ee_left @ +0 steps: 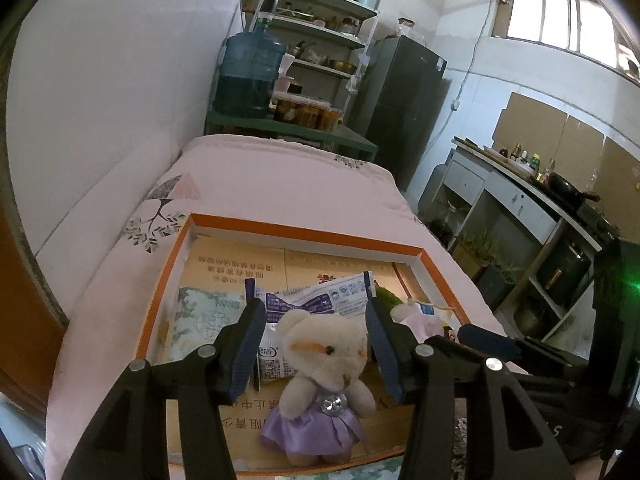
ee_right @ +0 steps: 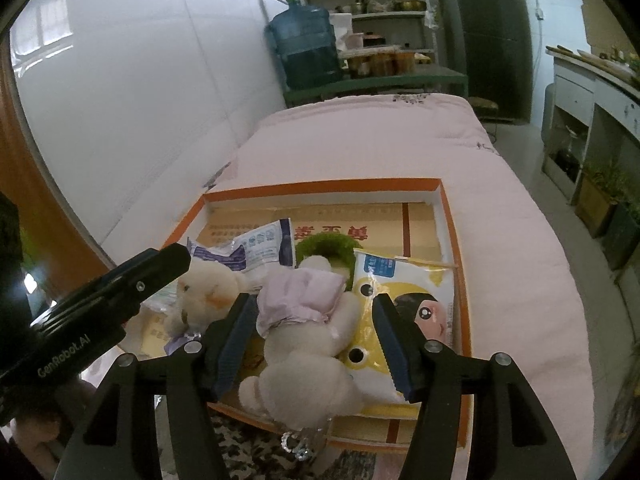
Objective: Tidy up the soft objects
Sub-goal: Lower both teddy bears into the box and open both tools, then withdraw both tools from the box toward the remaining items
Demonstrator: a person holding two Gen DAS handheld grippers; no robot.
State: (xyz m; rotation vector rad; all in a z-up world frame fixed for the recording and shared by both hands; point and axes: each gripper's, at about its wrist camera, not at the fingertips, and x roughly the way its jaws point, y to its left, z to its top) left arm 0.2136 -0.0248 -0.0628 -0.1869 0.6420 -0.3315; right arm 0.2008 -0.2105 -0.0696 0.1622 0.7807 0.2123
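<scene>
A shallow orange-rimmed box (ee_left: 304, 236) (ee_right: 320, 184) lies on a pink bed. A cream bear in a purple dress (ee_left: 320, 360) (ee_right: 208, 292) sits upright inside it, between the blue pads of my left gripper (ee_left: 314, 306). That gripper is open, with small gaps to the bear's head. My right gripper (ee_right: 314, 300) is open around a white plush in a pink dress (ee_right: 304, 320), which lies face down in the box. Blue-white packets (ee_left: 320, 296) (ee_right: 256, 244), a green fuzzy item (ee_right: 328, 246) and a yellow cartoon-face packet (ee_right: 416, 304) lie around the toys.
The pink bedding (ee_left: 280, 176) stretches beyond the box to a green bench holding a blue water bottle (ee_left: 248, 76). A shelf rack and a dark fridge (ee_left: 404, 100) stand behind it. A kitchen counter (ee_left: 520, 192) runs along the right. A patterned cloth (ee_right: 248, 448) lies before the box.
</scene>
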